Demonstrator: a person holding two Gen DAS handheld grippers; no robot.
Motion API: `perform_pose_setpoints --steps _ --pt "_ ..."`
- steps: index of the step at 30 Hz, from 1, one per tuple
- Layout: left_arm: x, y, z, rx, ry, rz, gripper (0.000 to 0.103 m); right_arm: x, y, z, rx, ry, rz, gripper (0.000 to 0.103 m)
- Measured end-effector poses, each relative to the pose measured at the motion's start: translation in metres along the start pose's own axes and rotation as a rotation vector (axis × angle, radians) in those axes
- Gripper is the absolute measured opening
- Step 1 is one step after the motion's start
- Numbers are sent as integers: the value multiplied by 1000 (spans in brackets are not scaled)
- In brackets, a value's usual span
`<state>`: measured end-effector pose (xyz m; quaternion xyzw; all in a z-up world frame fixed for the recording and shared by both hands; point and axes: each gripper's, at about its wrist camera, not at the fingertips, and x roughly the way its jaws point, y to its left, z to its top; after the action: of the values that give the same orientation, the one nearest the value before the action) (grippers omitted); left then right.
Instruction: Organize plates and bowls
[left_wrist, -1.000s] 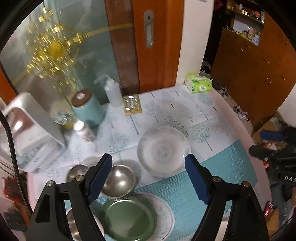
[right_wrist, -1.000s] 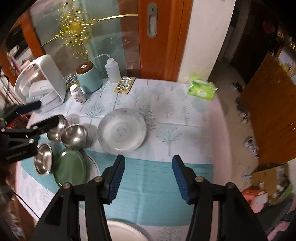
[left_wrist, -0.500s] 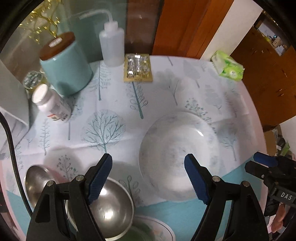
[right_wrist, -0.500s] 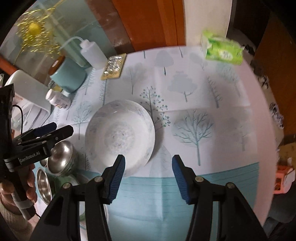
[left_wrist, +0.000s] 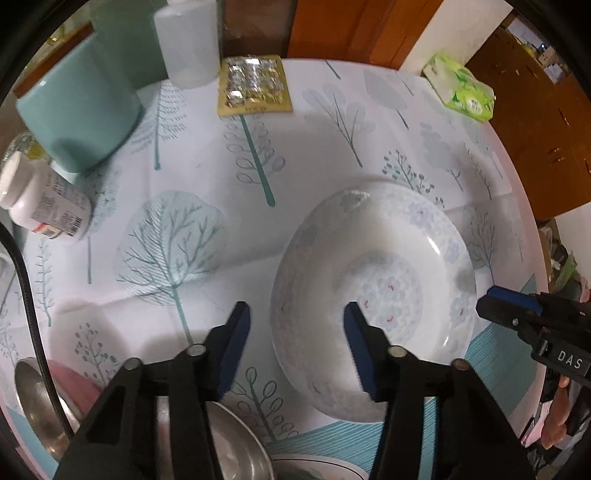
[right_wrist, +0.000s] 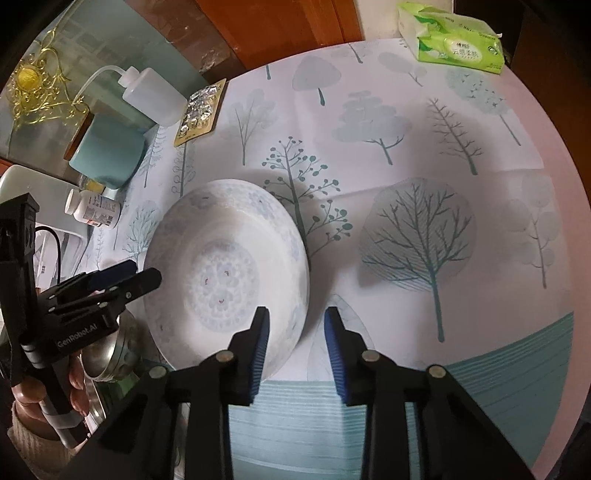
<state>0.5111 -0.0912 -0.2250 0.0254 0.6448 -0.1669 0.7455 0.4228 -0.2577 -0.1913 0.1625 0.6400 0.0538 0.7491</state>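
Both grippers have dropped low over the white bowl (left_wrist: 373, 295) and their fingers have just been closing. The left gripper (left_wrist: 295, 334) straddles its left rim and the right gripper (right_wrist: 297, 332) its right rim, fingers still apart with no grip yet. A two-handed lift looks next.

We see a white bowl (left_wrist: 373, 295) with pale blue flowers on a white tablecloth (right_wrist: 369, 147) printed with teal trees and a teal-striped band, a teal canister (left_wrist: 77, 110), a green tissue pack (right_wrist: 458, 48), and blue gripper pads (right_wrist: 260, 350).
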Motion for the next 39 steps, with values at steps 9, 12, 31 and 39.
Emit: perform_pose_setpoints --steps 9,12,31,39 --pt "14 -2 -1 20 35 -6 29 19 -2 2 12 29 7 14" --pt "20 4 -1 4 55 -13 20 24 -4 2 14 36 7 10" --pt "-7 10 -30 -2 53 -31 9 12 -8 -16 9 40 -15 7" --pt "-45 -21 -75 23 68 -71 8 -27 -22 -60 8 35 -14 7"
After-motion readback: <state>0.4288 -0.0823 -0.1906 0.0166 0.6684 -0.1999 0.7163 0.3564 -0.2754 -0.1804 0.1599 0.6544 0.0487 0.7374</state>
